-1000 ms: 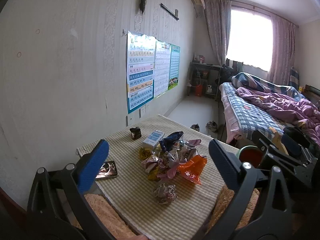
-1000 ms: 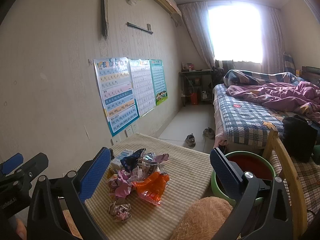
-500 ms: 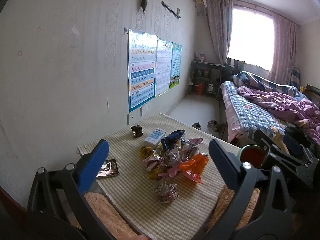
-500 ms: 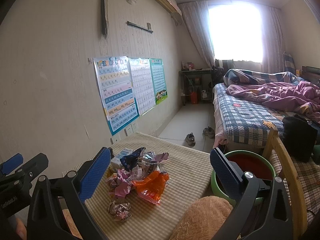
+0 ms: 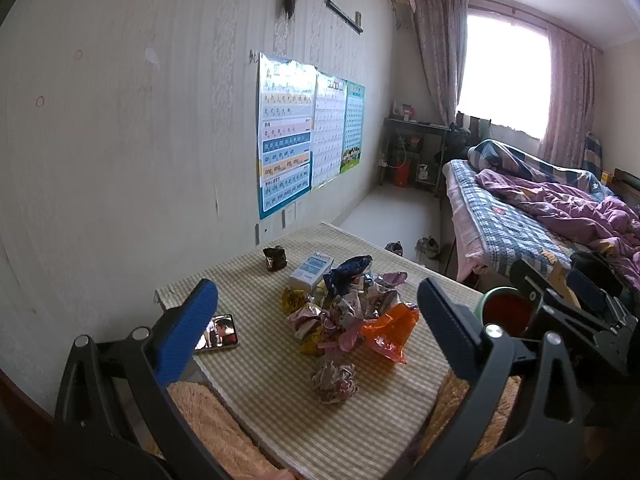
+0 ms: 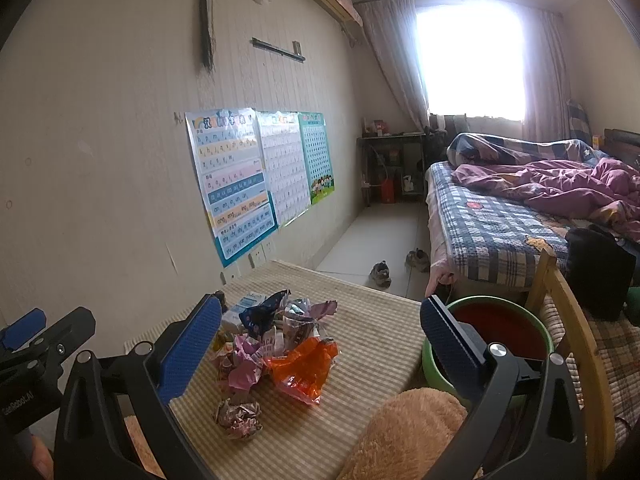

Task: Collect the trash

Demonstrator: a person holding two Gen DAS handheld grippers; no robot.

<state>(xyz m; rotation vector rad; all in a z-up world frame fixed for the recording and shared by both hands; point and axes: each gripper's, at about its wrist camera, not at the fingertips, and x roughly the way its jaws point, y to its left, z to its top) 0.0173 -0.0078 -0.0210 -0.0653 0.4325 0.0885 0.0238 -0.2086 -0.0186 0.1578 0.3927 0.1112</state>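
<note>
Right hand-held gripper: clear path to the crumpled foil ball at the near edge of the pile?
Probably yes. The right hand-held gripper is open, and the crumpled foil ball lies apart from the wrapper pile, nothing covering it.

The striped woven-mat worktop [image 5: 280, 380] carries a heap of crumpled foil and plastic wrappers [image 5: 352, 312] near its middle. At the heap's 6 o'clock, just apart, lies a crumpled foil ball [image 5: 334, 376]. At 11 o'clock a small white and blue carton [image 5: 311, 270] touches the heap, and a dark crumpled wrapper [image 5: 274, 258] lies beyond it. At 9 o'clock, well apart, a smartphone [image 5: 218, 332] lies flat. Off the worktop's 3 o'clock edge stands a green-rimmed round bin [image 6: 496, 344], perhaps on the floor. The checked-cover bed [image 6: 500, 224] lies behind it.
</note>
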